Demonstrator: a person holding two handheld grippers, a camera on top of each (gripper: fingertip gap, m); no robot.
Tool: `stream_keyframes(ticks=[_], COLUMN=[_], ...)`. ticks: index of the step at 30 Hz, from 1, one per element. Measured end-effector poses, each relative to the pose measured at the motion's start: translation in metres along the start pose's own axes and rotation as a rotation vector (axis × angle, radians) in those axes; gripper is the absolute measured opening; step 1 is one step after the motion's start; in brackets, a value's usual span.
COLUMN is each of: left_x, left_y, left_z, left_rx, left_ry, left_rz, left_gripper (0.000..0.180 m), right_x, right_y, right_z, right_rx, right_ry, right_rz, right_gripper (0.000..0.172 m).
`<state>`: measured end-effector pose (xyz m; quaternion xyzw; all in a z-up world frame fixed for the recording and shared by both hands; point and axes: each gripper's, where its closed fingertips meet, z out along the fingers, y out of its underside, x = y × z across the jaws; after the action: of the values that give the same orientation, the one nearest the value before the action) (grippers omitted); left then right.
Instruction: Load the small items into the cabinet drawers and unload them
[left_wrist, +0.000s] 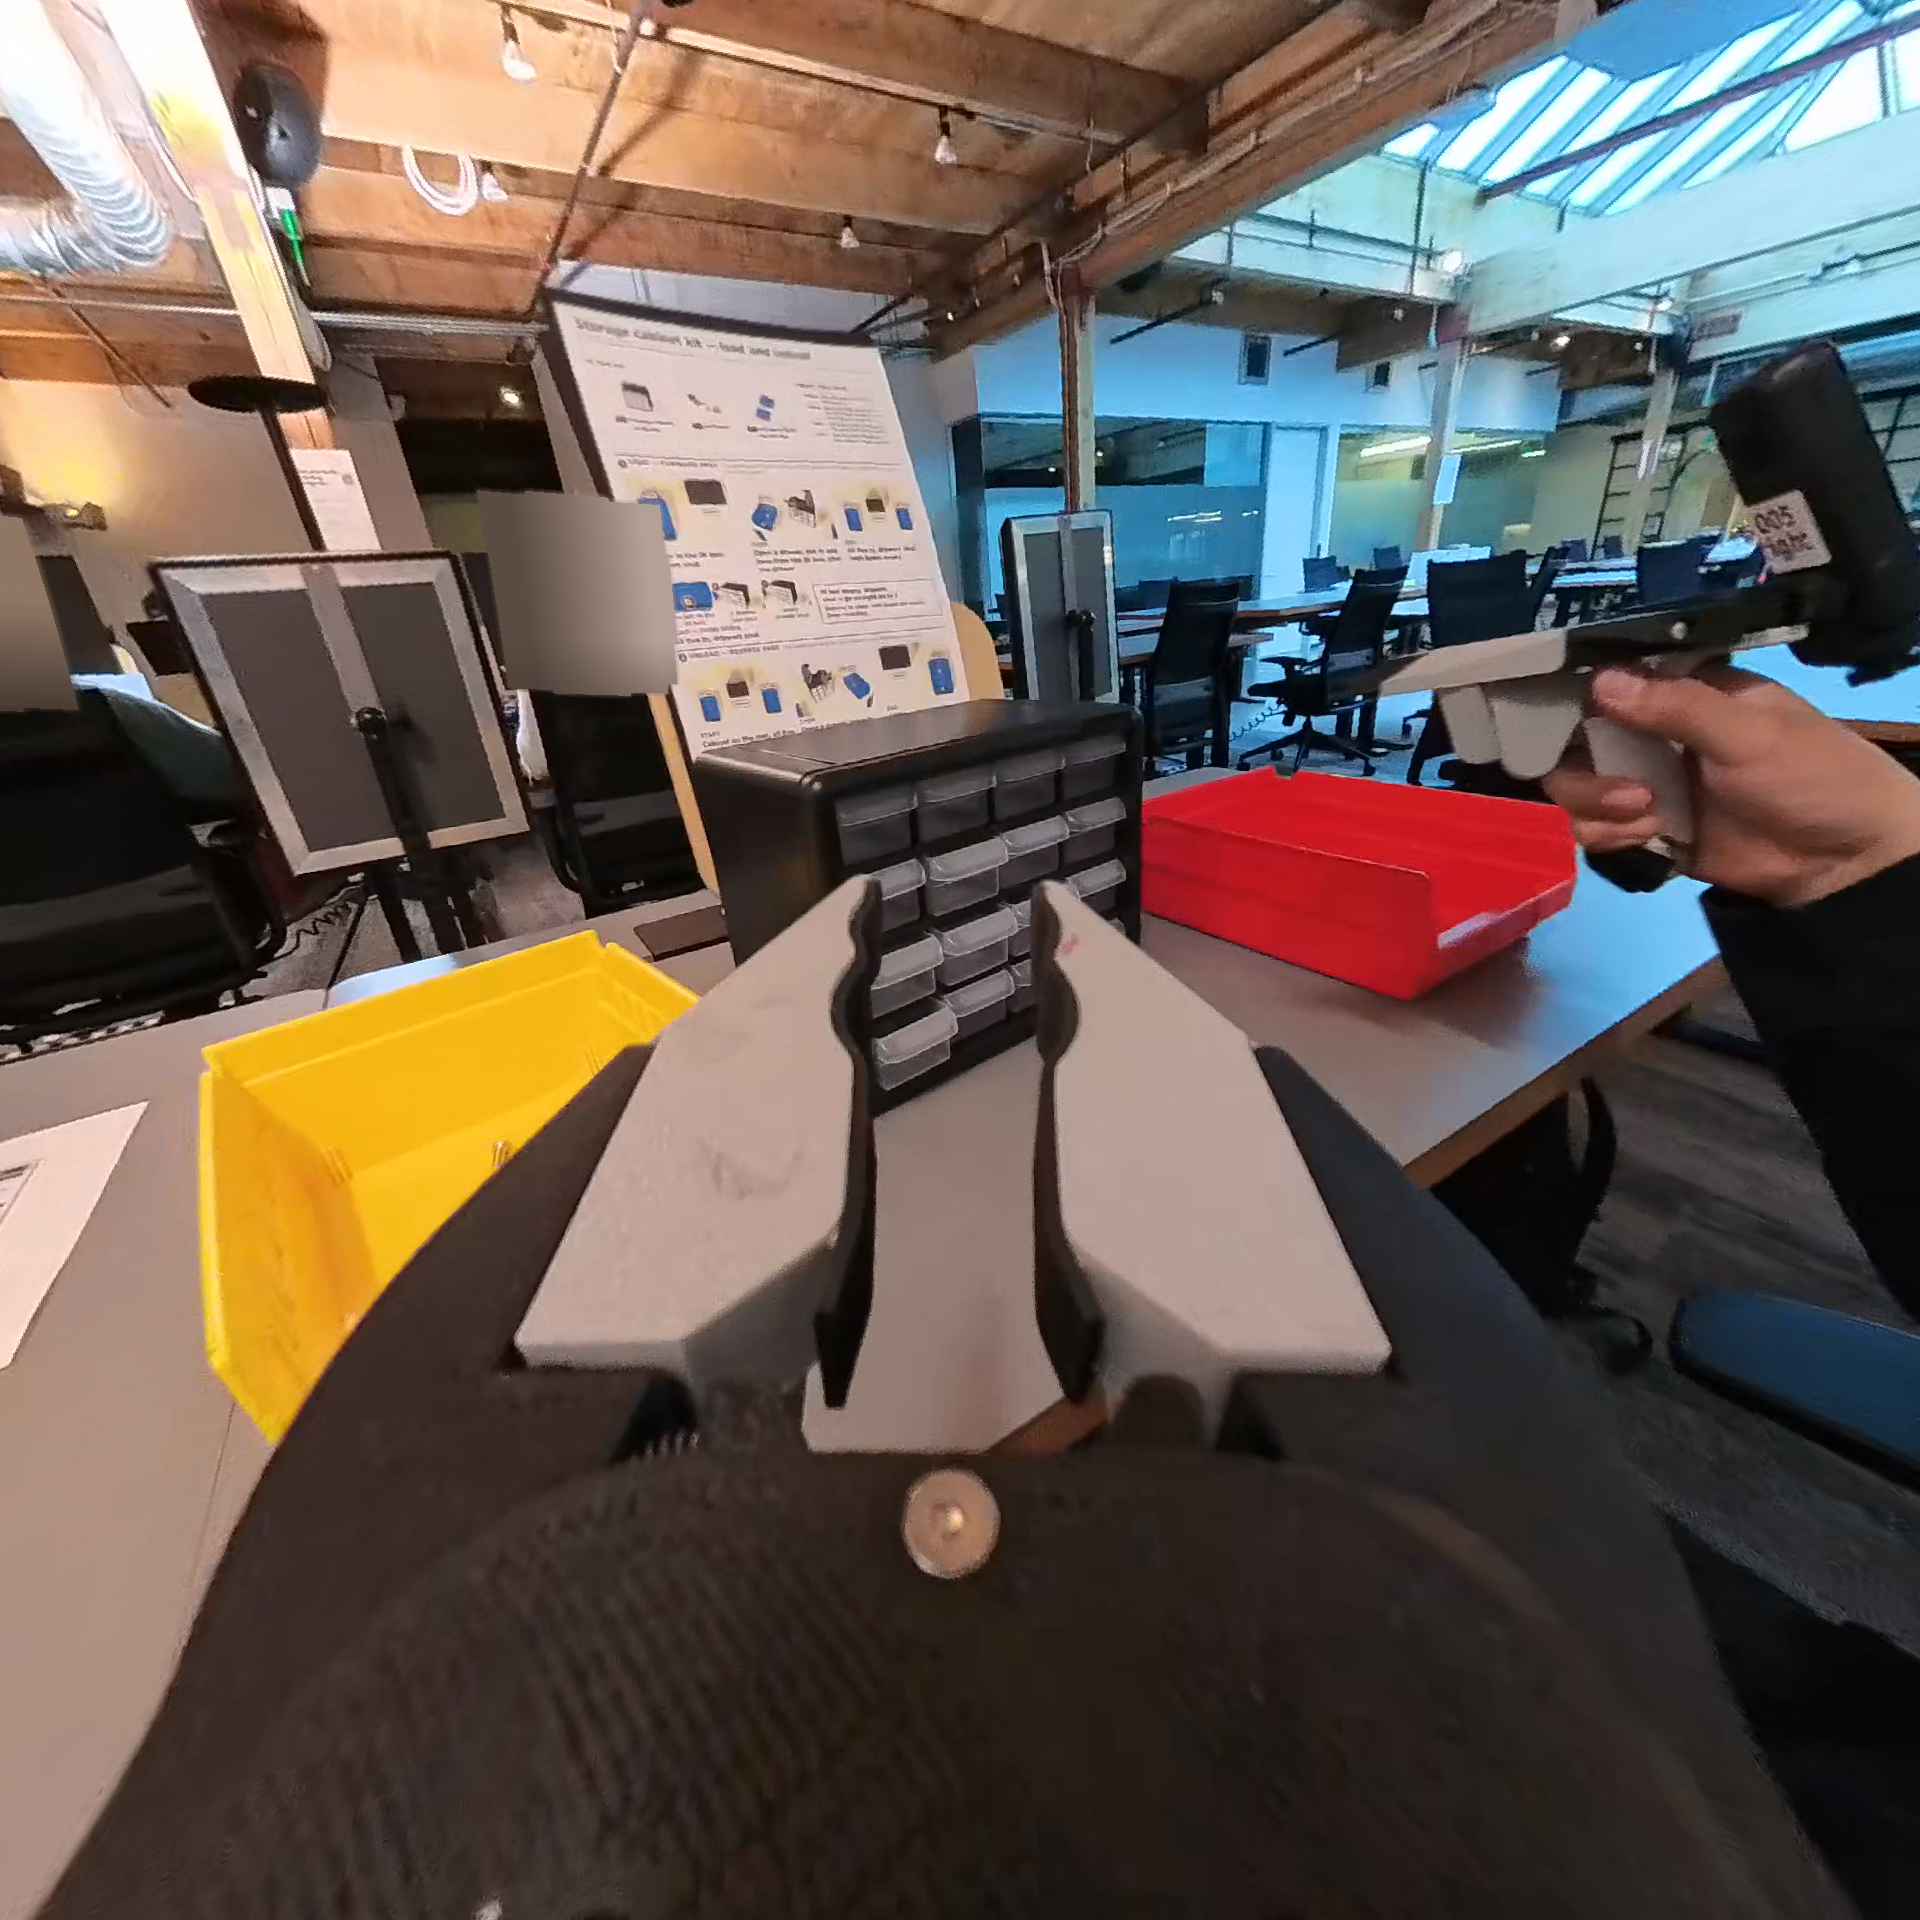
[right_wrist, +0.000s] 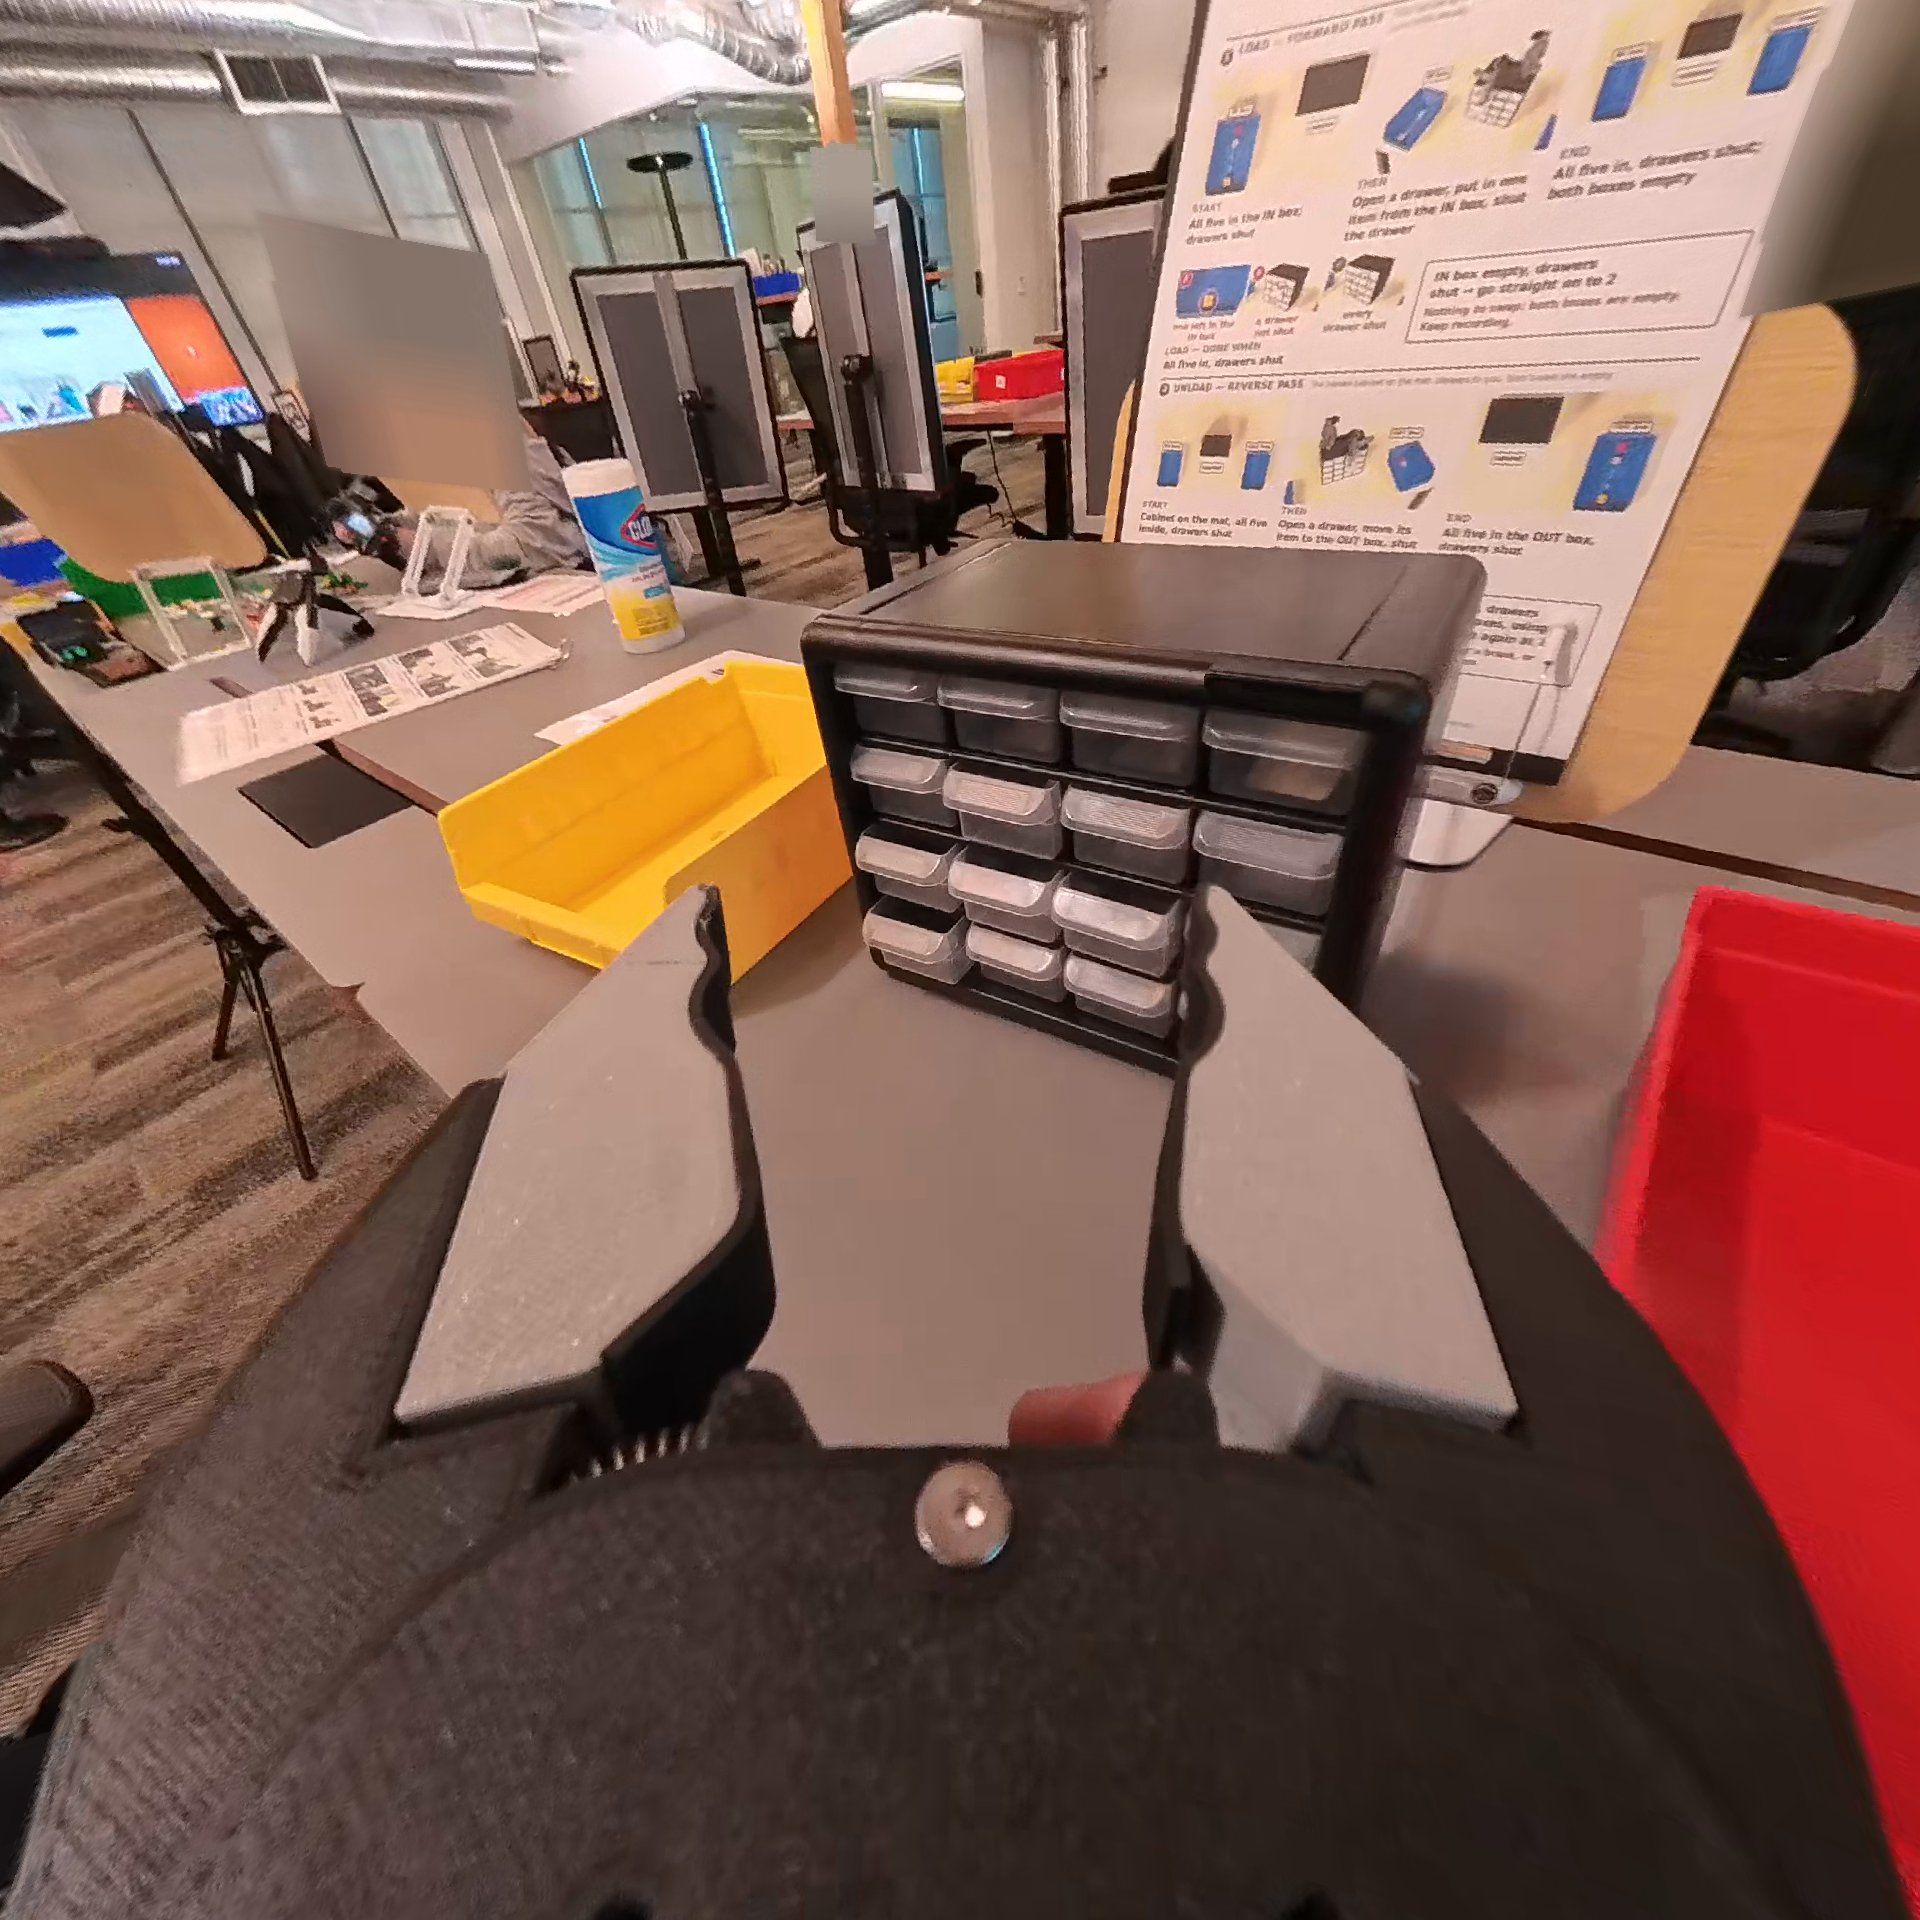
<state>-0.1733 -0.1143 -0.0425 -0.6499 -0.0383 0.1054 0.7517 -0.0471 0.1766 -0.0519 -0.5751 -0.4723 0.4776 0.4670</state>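
**Cabinet between two bins on the table**

The cabinet (right_wrist: 1122, 790) stands on the table (right_wrist: 935, 1143), drawers (right_wrist: 1117, 831) facing the grippers. One bin (right_wrist: 623, 831) lies just left of it, another bin (left_wrist: 1351, 883) to its right, a little apart. A poster board (right_wrist: 1455, 312) stands behind the cabinet. Farther left on the table are papers (right_wrist: 353, 691) and a canister (right_wrist: 629, 556).

My left gripper (left_wrist: 951, 935) hangs in the air with its jaws narrowly parted and nothing between them. My right gripper (right_wrist: 951, 956) is raised too, its jaws spread wide and bare, and my right hand (left_wrist: 1756, 790) wraps its handle.
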Motion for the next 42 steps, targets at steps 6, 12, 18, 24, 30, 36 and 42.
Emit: stream_keyframes(ticks=[6, 12, 18, 24, 30, 36, 42], left_x=[-0.005, -0.021, -0.041, -0.081, -0.106, -0.123, -0.107], left_y=[0.001, 0.004, 0.047, 0.072, 0.126, 0.110, 0.073], left_z=[-0.018, -0.022, -0.017, -0.021, -0.016, -0.009, -0.001], left_rx=[-0.030, -0.030, -0.166, -0.191, -0.323, -0.280, -0.218], left_ry=[-0.068, -0.109, -0.137, -0.190, -0.222, -0.230, -0.209], left_rz=[0.052, 0.030, 0.045, -0.047, -0.075, -0.084, 0.058], left_gripper=[0.026, 0.023, 0.025, 0.024, 0.024, 0.023, 0.025], right_x=[-0.001, 0.029, 0.052, 0.057, 0.065, 0.059, 0.042], right_y=[-0.020, -0.004, 0.013, 0.033, 0.027, 0.016, 0.009], right_z=[-0.005, 0.021, 0.056, 0.087, 0.104, 0.121, 0.125], right_rx=[0.088, 0.039, 0.021, -0.025, 0.027, 0.057, 0.030], right_ry=[-0.028, 0.106, 0.112, 0.088, 0.018, -0.105, -0.196], right_rz=[0.005, -0.037, 0.052, 0.064, 0.162, 0.271, 0.268], right_gripper=[0.076, 0.059, 0.059, 0.061, 0.055, 0.053, 0.054])
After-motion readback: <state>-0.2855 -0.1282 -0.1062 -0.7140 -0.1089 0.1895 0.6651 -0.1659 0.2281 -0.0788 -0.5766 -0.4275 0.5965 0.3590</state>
